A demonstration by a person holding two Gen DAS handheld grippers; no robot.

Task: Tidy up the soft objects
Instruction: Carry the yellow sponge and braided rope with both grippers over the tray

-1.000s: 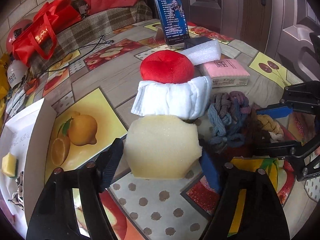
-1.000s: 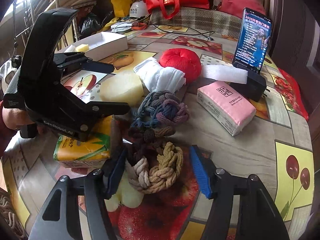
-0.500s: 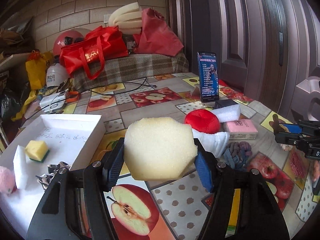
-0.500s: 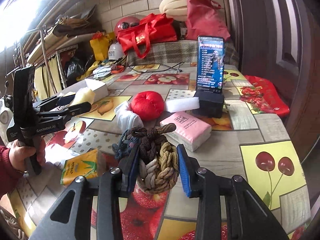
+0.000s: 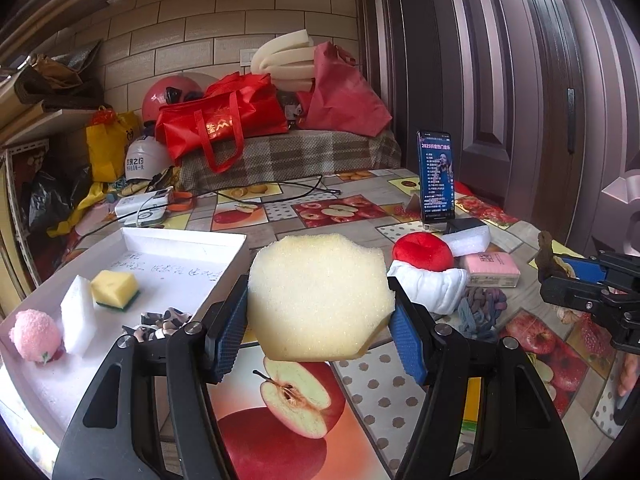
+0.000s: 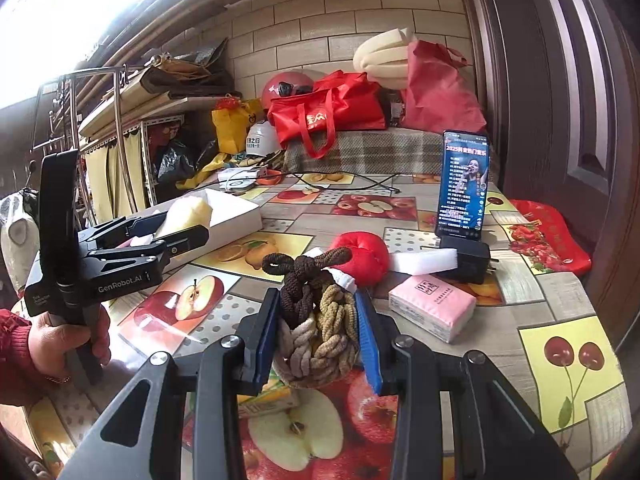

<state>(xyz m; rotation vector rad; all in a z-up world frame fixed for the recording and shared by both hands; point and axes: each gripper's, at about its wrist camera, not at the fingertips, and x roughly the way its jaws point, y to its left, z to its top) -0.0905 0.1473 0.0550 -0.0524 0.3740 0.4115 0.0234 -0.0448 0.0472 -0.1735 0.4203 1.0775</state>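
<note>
The left gripper is held level above the counter, its blue pads clamped on either side of a pale yellow sponge that hangs clear of the fruit-patterned cloth, just beside the near edge of the white tray. The right gripper is lifted too, pinched tight on a braided rope knot of dark brown, tan and cream strands, whose brown loops stick up past the pads. In the right wrist view the person's left hand wraps the handle of the left tool, red sleeve at the wrist. A second ago both tools were low over the pile, jaws still wide around the sponge and the knot; half a second ago both were already clamped and raised, and since then the sponge has come a little nearer the tray and the knot sits higher. In the tray I count four soft pieces: one pink plush ball, one white foam block, one yellow scrub sponge and one patterned scrunchie. Left on the counter are one red plush apple, one rolled white cloth, one white foam bar, one pink tissue pack and one blue-grey rope knot, with one phone propped upright behind them.
</note>
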